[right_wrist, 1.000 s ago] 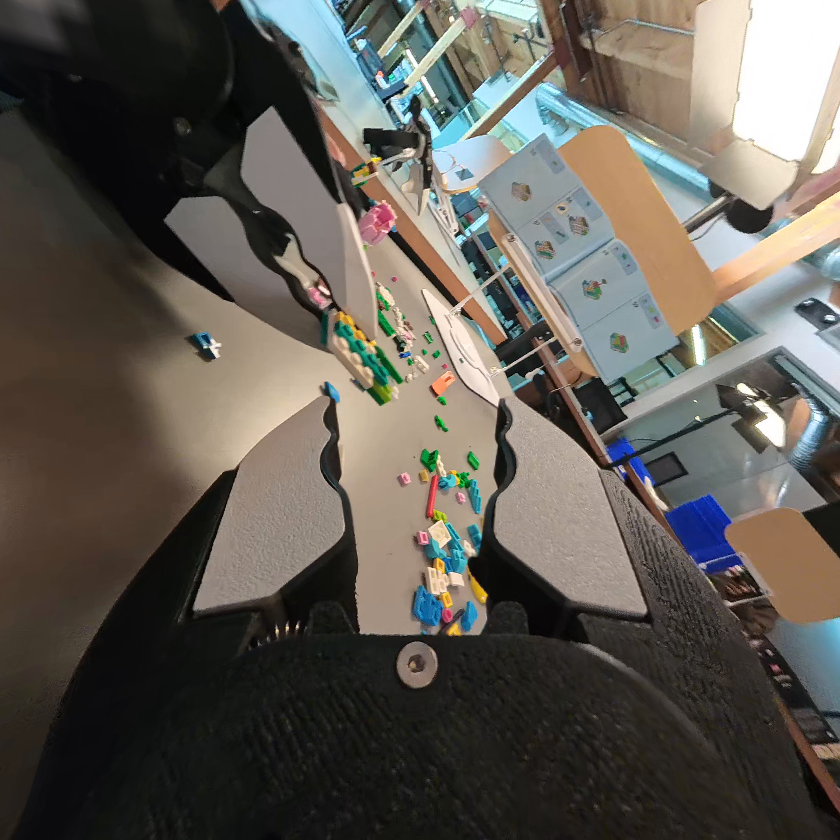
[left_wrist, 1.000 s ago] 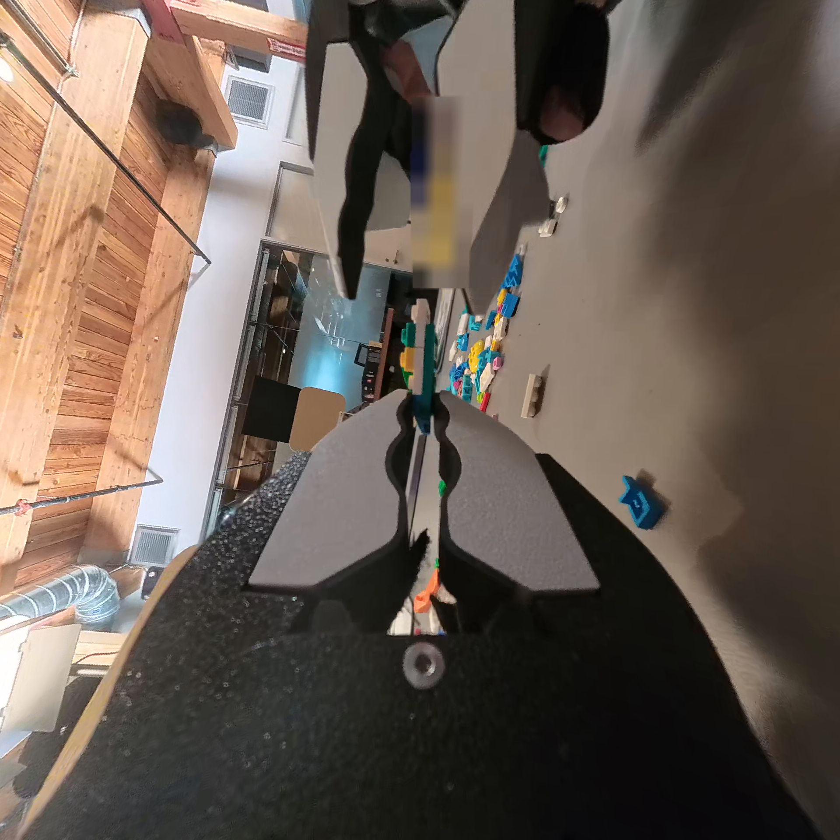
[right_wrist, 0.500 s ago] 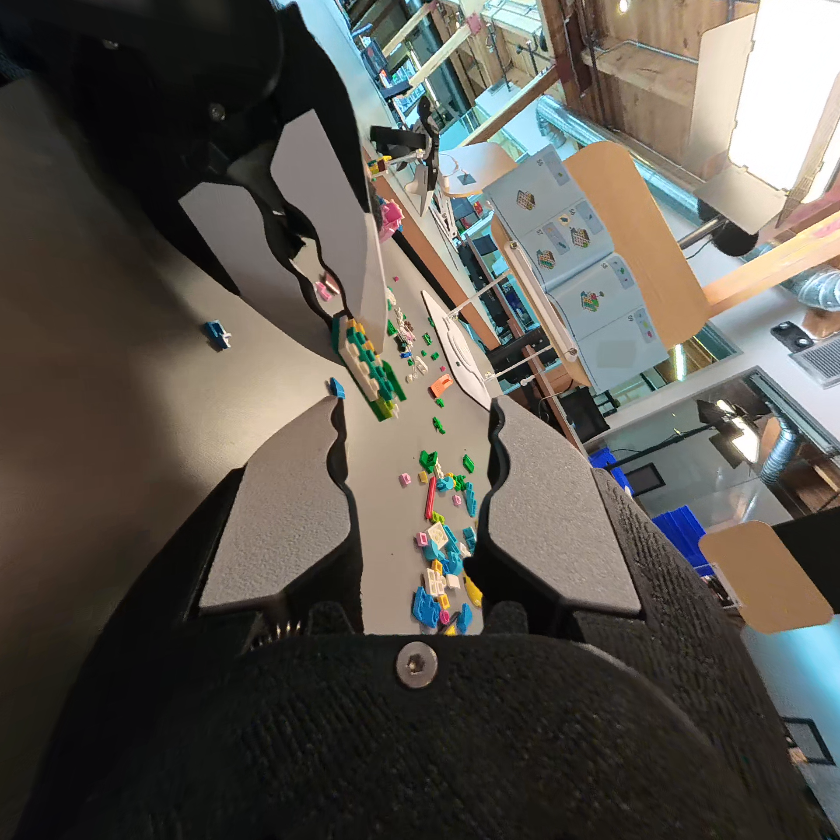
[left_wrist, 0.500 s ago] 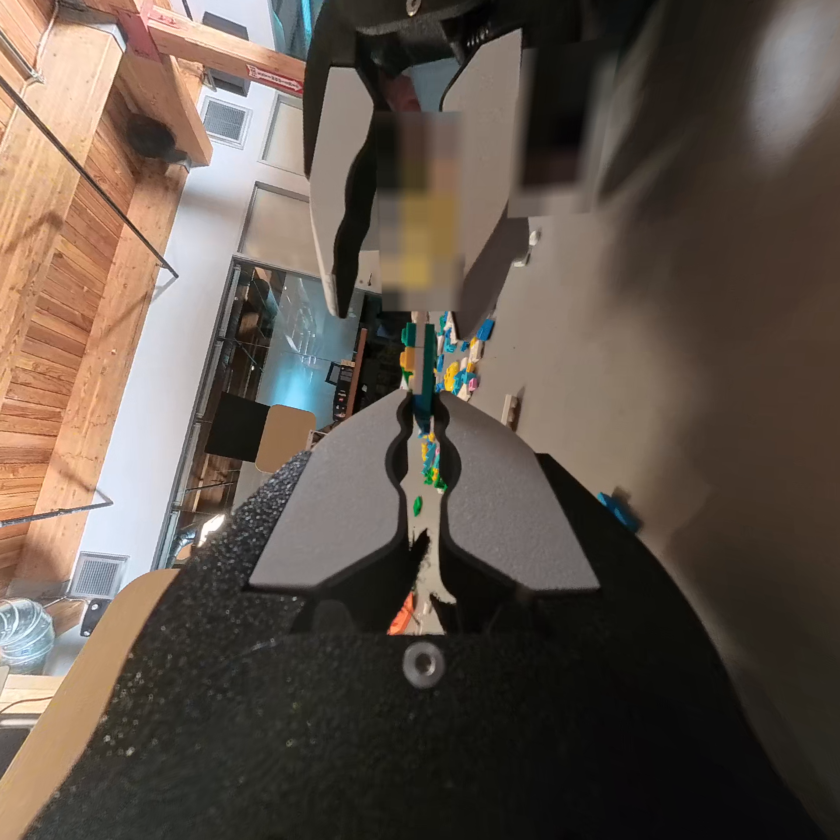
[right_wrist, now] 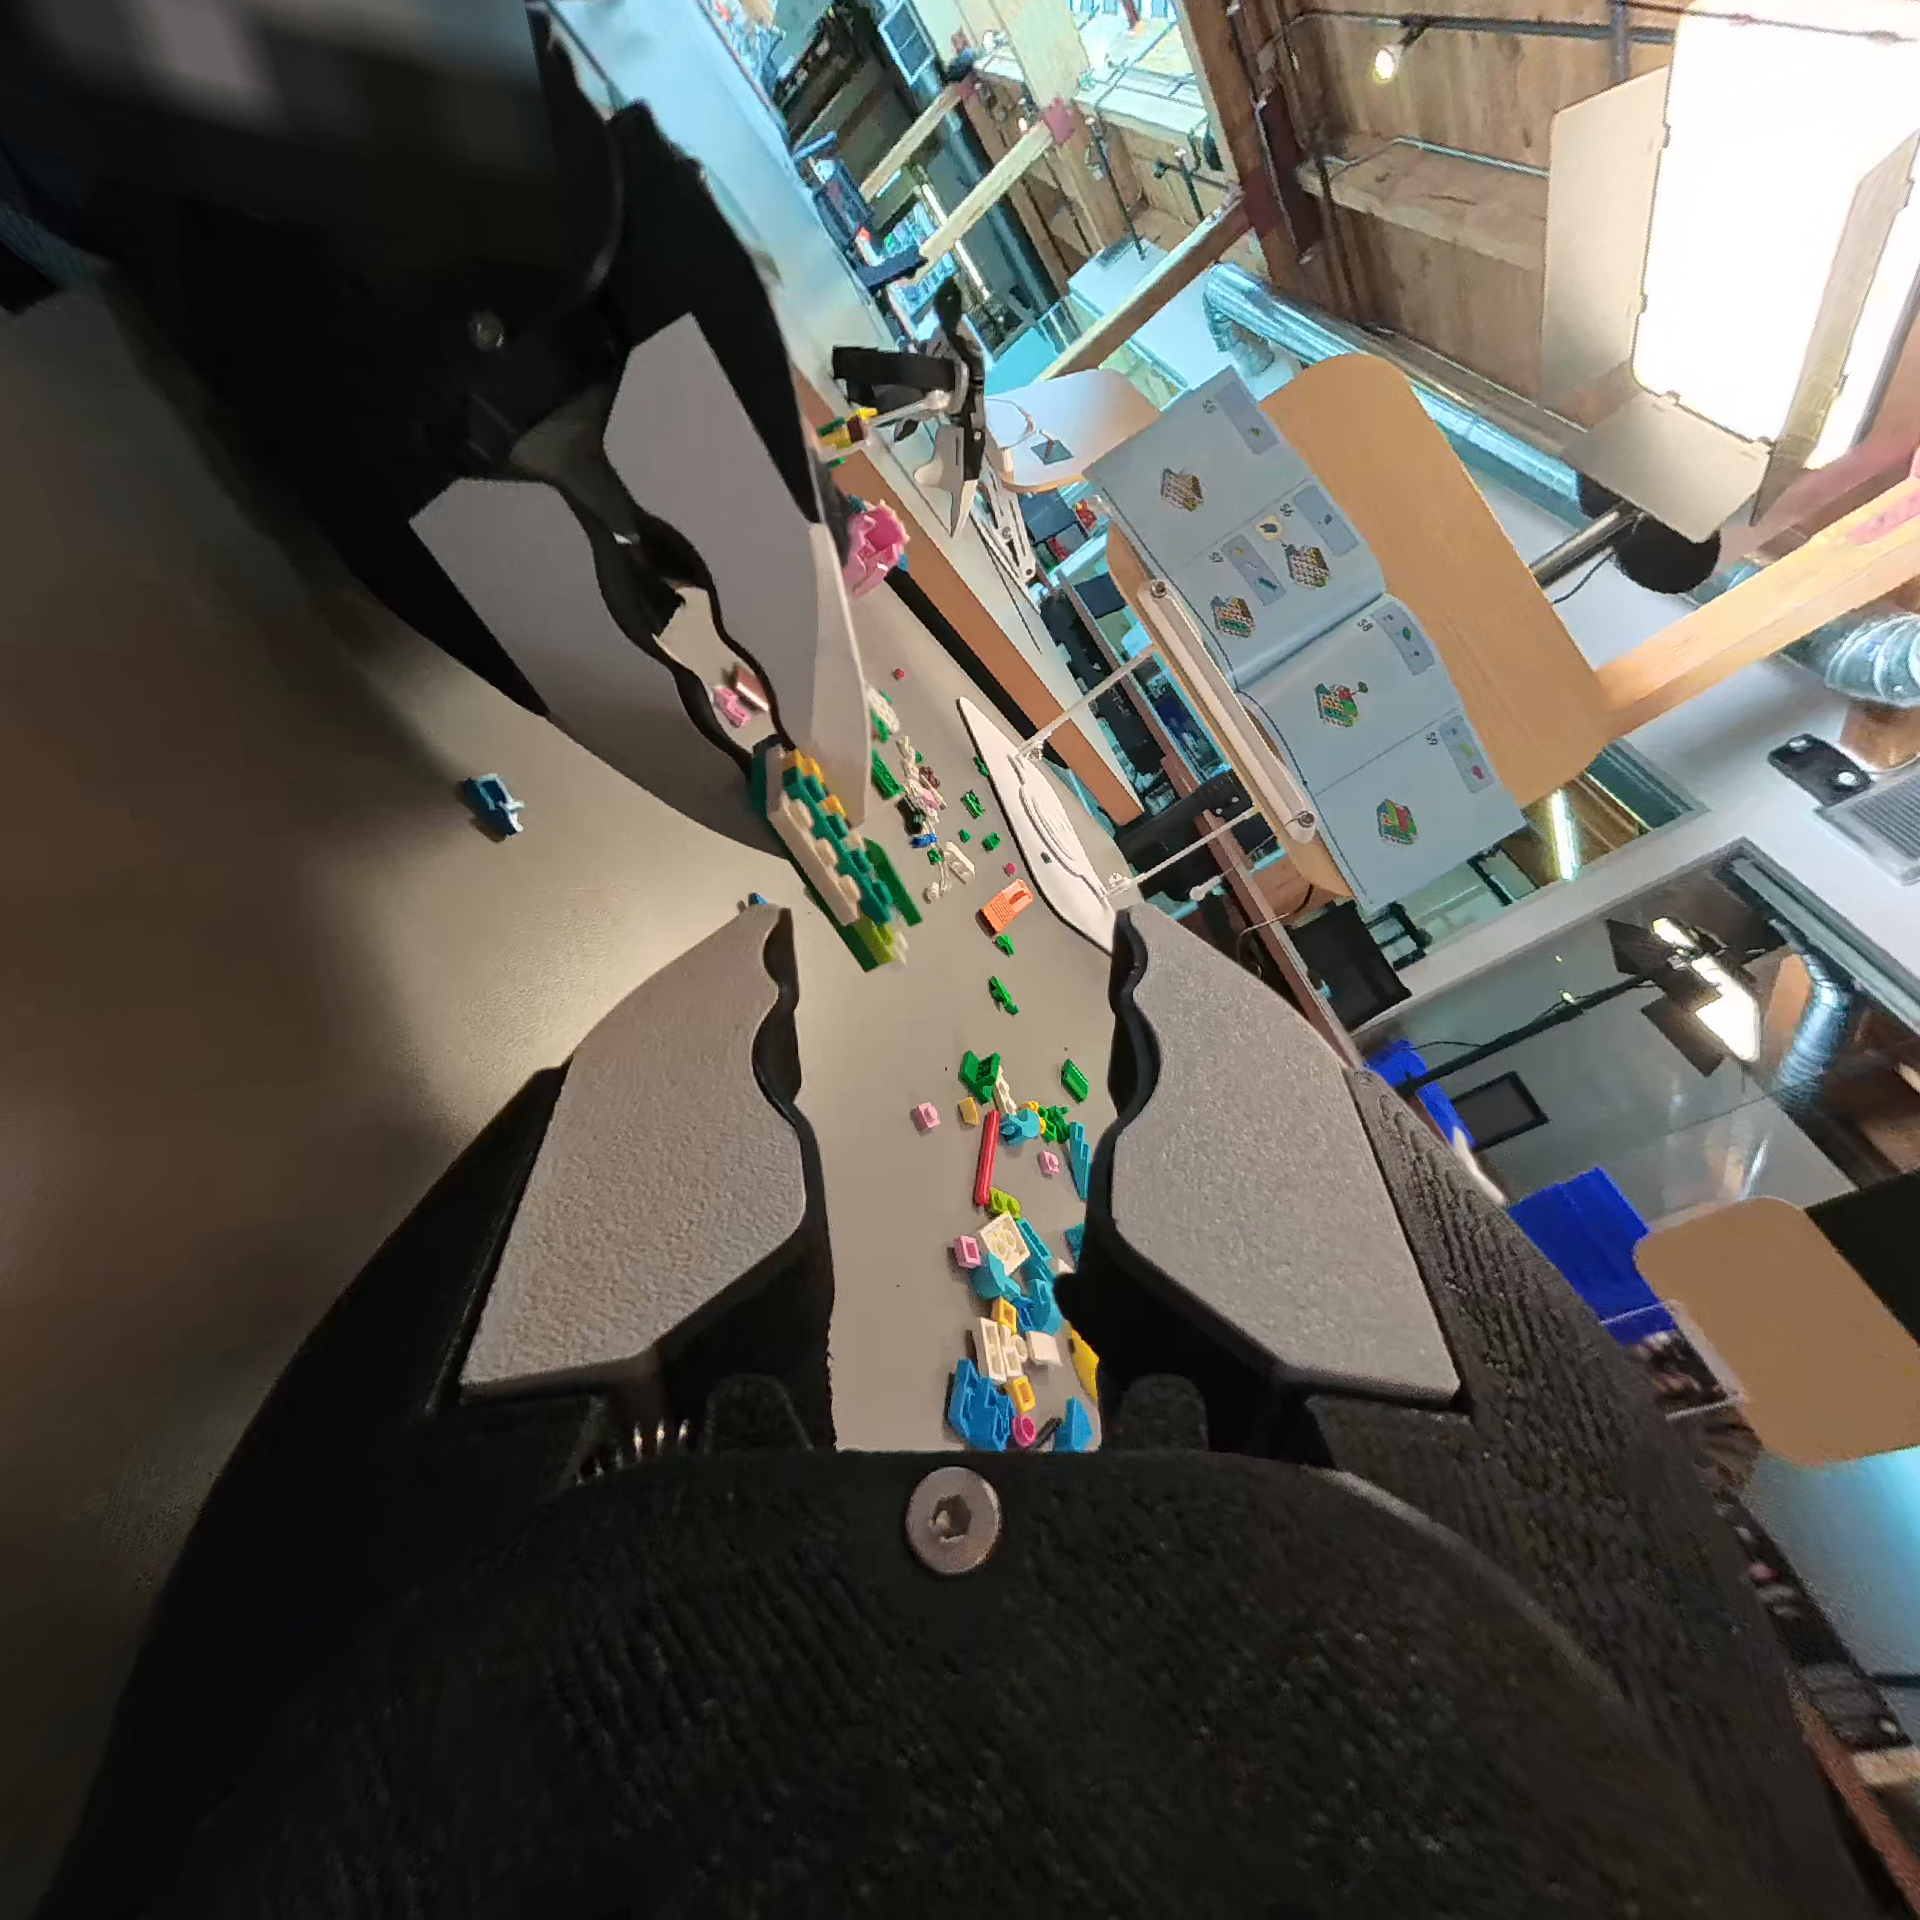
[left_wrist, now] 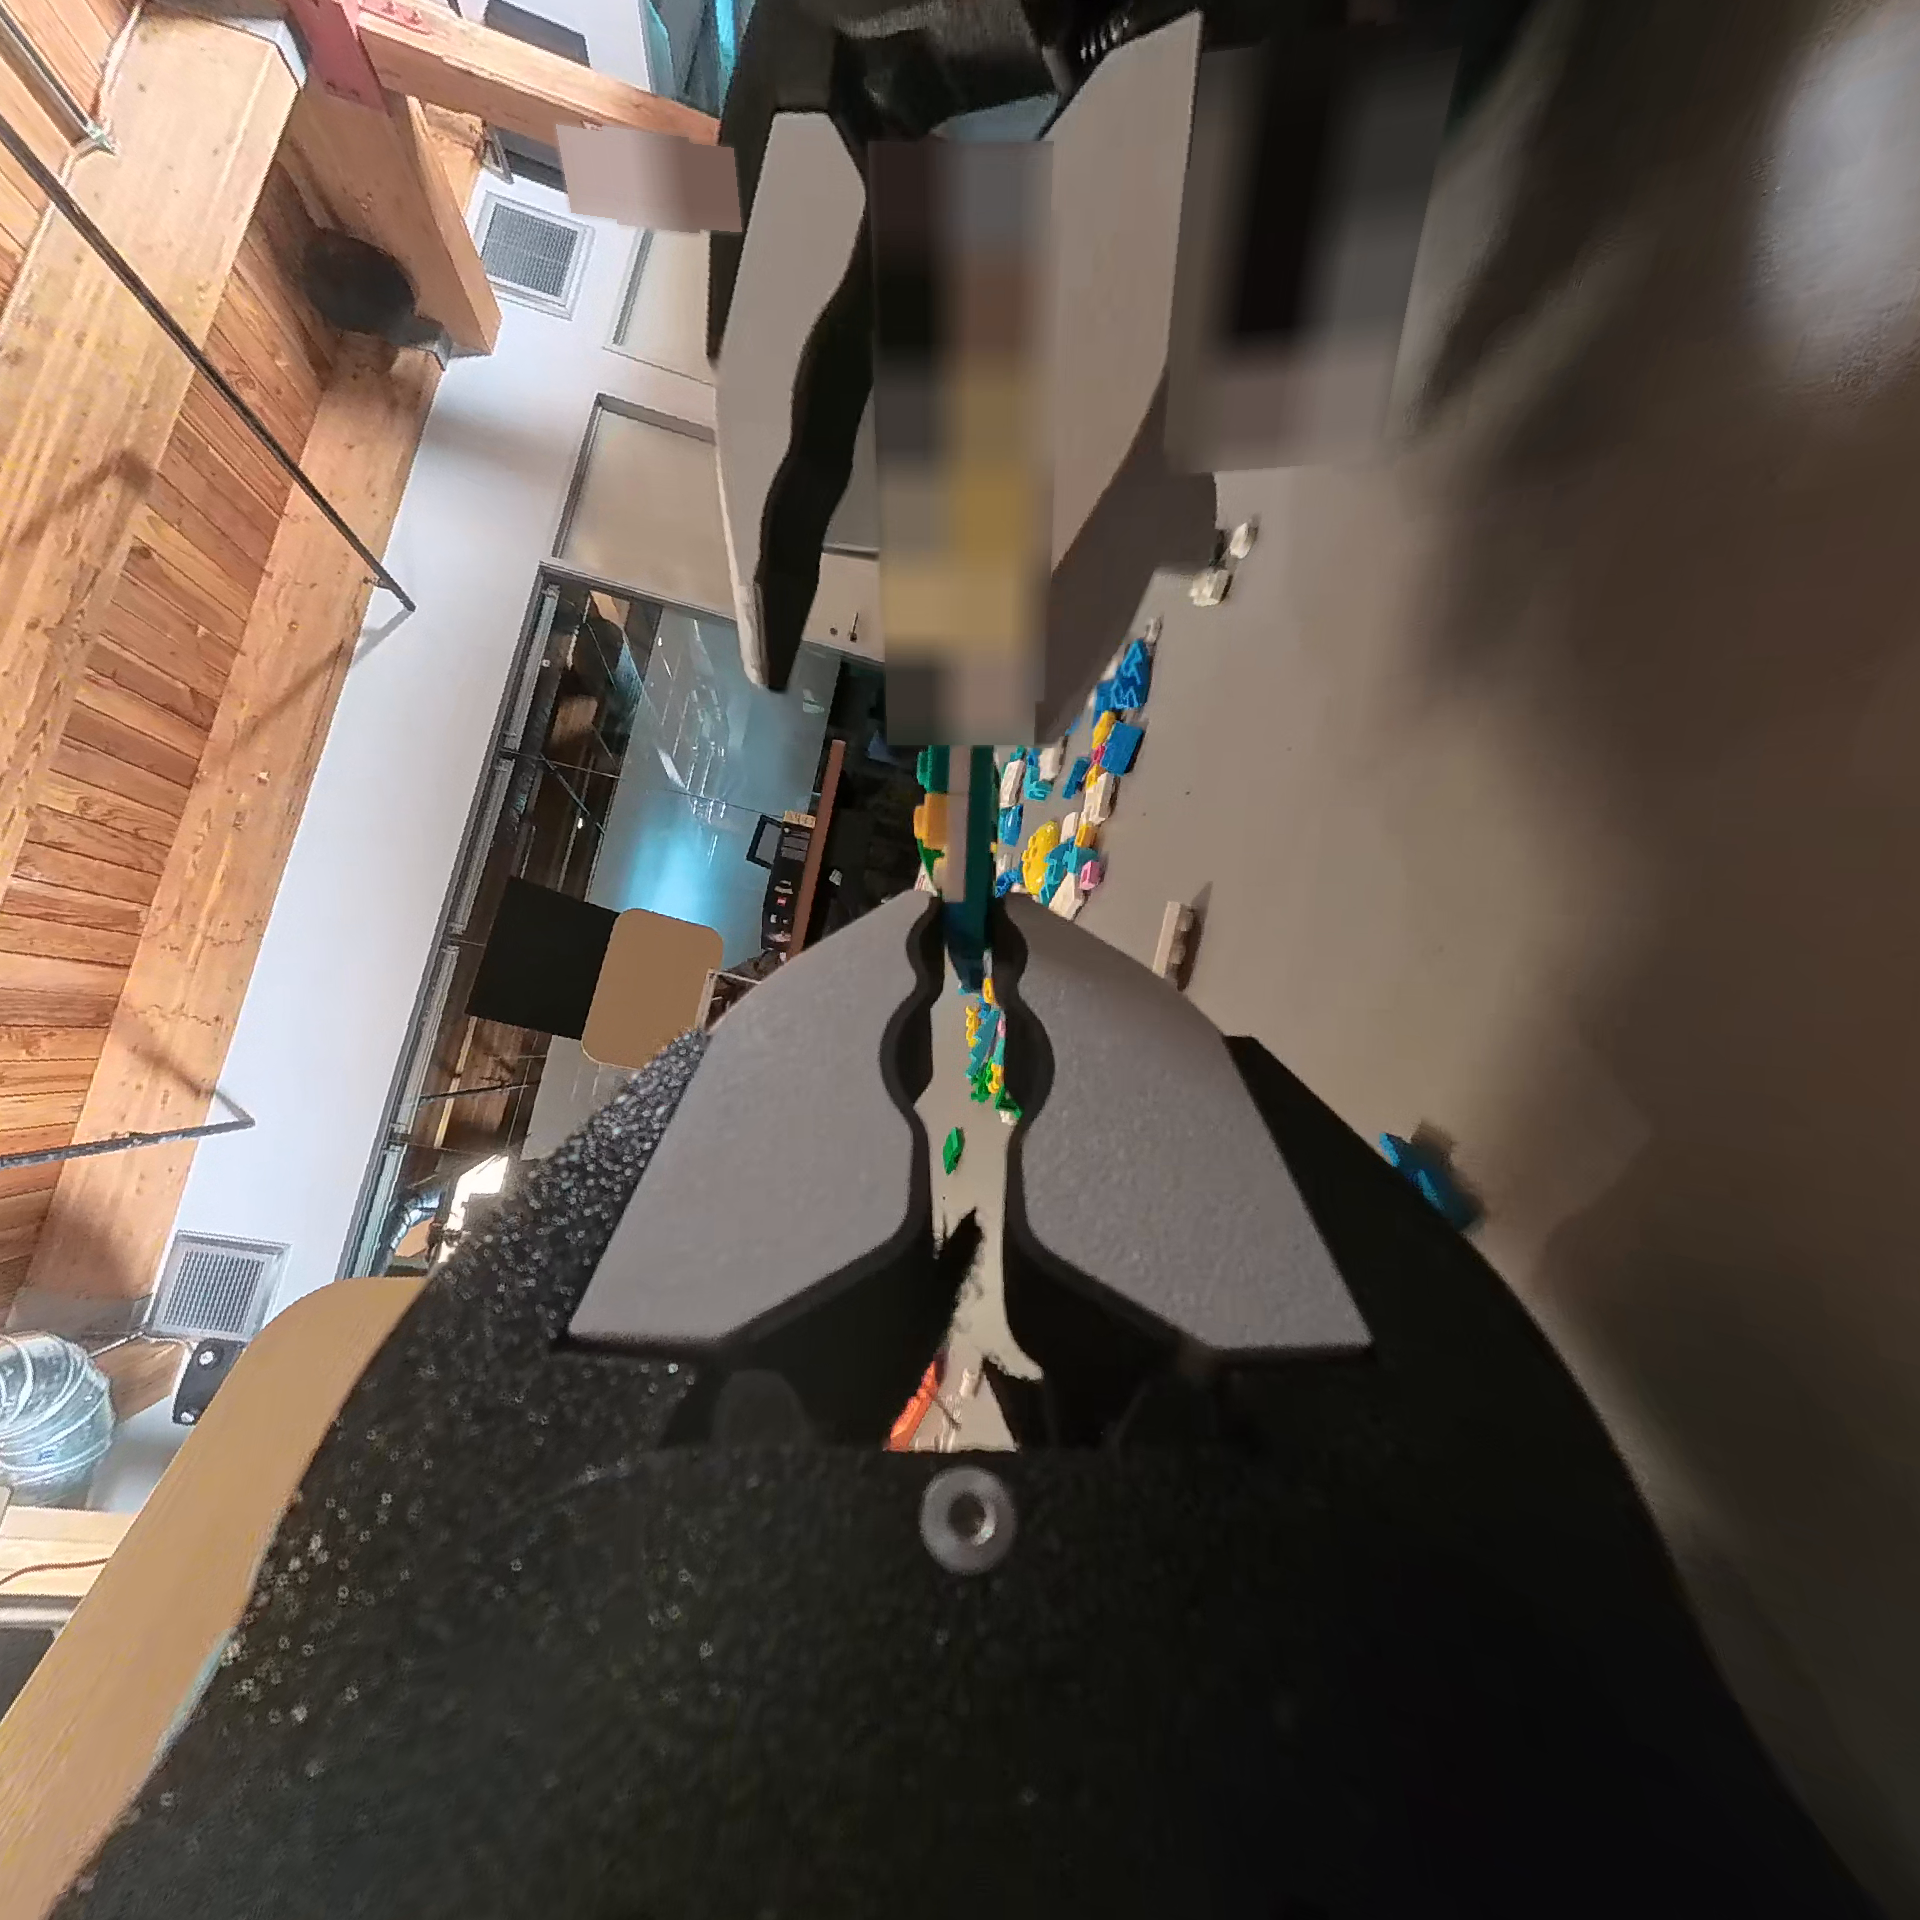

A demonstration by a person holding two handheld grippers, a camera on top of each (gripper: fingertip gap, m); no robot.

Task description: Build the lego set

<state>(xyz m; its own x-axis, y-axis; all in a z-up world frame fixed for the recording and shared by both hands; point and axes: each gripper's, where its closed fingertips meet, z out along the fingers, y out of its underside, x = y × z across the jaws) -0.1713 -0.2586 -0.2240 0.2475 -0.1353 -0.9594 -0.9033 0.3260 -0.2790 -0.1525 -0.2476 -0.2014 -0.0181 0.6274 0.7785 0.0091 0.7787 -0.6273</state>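
the grey table (right_wrist: 260, 935) lies under both grippers. the left gripper (left_wrist: 966, 925) has its jaws pinching the lego build (right_wrist: 831, 852) edge-on, held off the table. the right gripper (right_wrist: 945, 935), jaws spread and empty, faces it (likely between bricks); next it must pick from the loose bricks (right_wrist: 1013, 1247) seen between its jaws.

Bright daylight, fisheye edges, blurred shadows.

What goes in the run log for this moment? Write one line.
left tongs: shut on lego build | right tongs: open, empty | loose bricks: scattered on table
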